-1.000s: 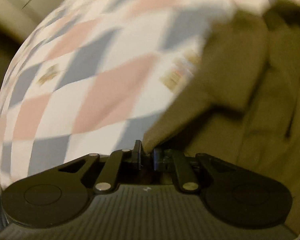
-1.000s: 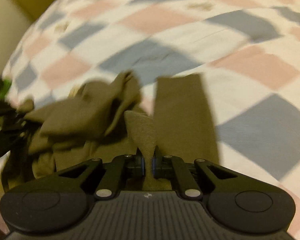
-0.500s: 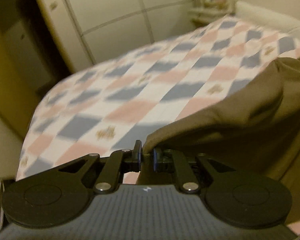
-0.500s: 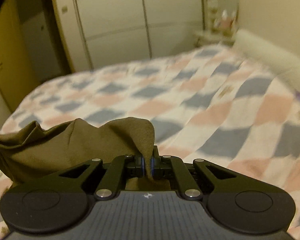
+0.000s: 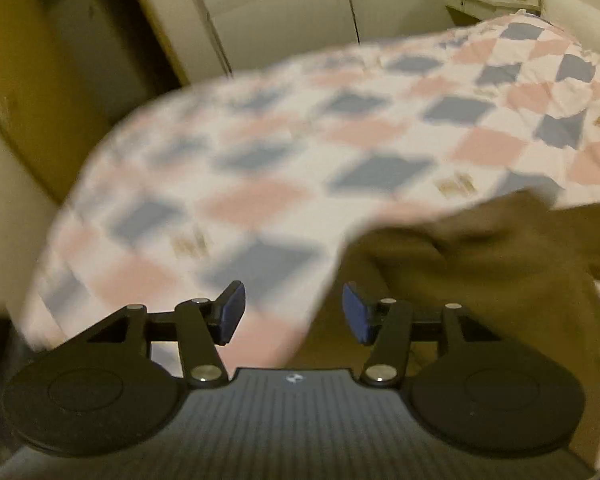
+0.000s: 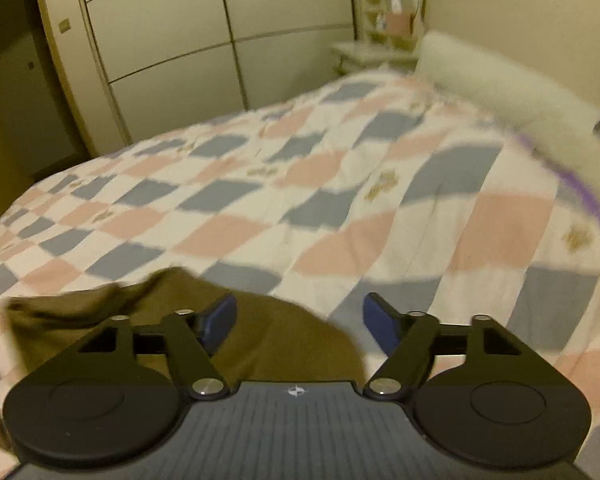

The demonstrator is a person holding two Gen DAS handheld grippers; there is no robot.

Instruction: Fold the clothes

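**Both jaws spread, garment loose on the bed**

Left wrist: my left hand-held gripper (image 5: 293, 314) gapes wide, gripping nothing; the olive garment (image 5: 480, 264) lies bunched to its right on the checked bed (image 5: 260, 168).

Right wrist: my right hand-held gripper (image 6: 299, 323) is likewise spread and empty, the garment (image 6: 260, 336) just below and leftward. I judge the right nearer.

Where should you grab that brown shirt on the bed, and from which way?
Probably the raised corner of the shirt, which sticks up off the bedspread at the cloth's far edge. The right gripper, jaws wide open, could come in low and forward from the near side and pinch that peak. The rest looks flatter and harder to nip.
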